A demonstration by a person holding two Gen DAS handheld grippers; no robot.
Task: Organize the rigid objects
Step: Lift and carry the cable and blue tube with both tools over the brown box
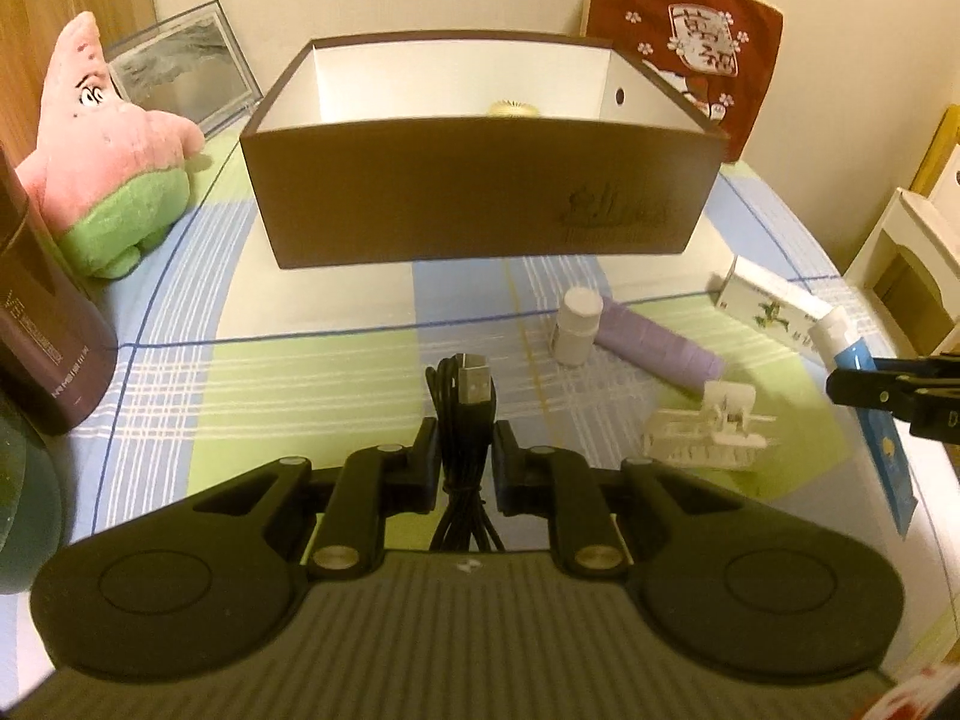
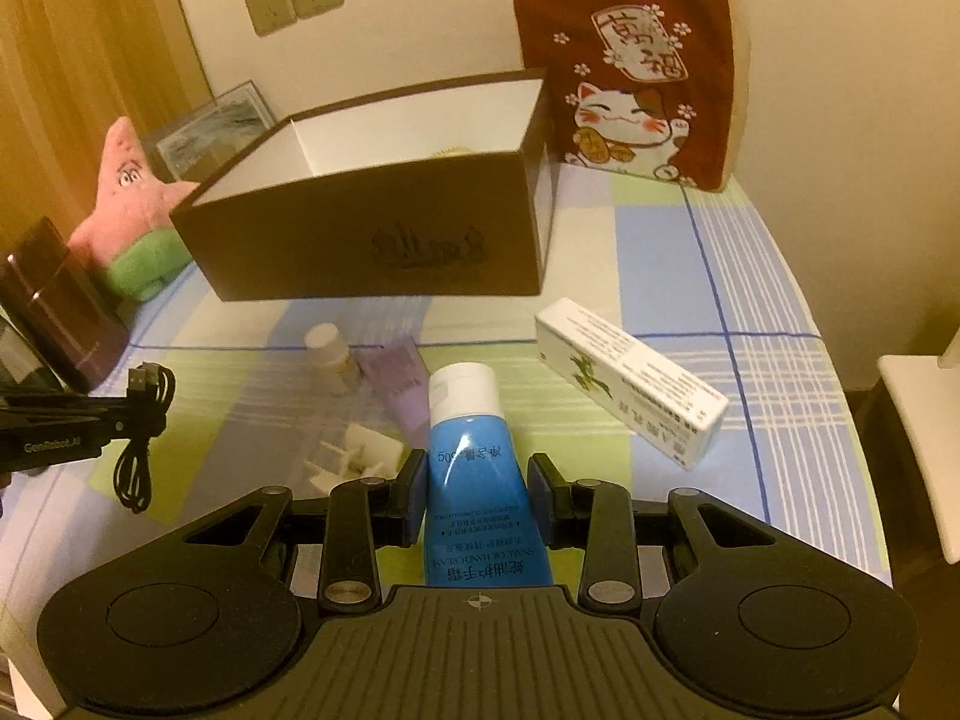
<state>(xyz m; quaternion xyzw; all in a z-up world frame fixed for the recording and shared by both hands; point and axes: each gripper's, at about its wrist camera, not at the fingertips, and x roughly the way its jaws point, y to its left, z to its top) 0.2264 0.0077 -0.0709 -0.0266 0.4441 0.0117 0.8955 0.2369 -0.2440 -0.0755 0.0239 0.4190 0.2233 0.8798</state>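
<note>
Right gripper clamps blue tube, left gripper pinches cable; open box dead ahead of both, tube pointing at it.

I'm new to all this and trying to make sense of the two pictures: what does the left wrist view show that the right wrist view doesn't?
Only the left wrist view shows the round hole inside the brown box and the left gripper from behind, shut on the black USB cable.

Only the right wrist view shows the wall sockets, the cat on the red cushion and the right gripper gripping the blue tube.

Both show the box, pink plush star, white bottle, purple tube, white carton and white clip.
</note>
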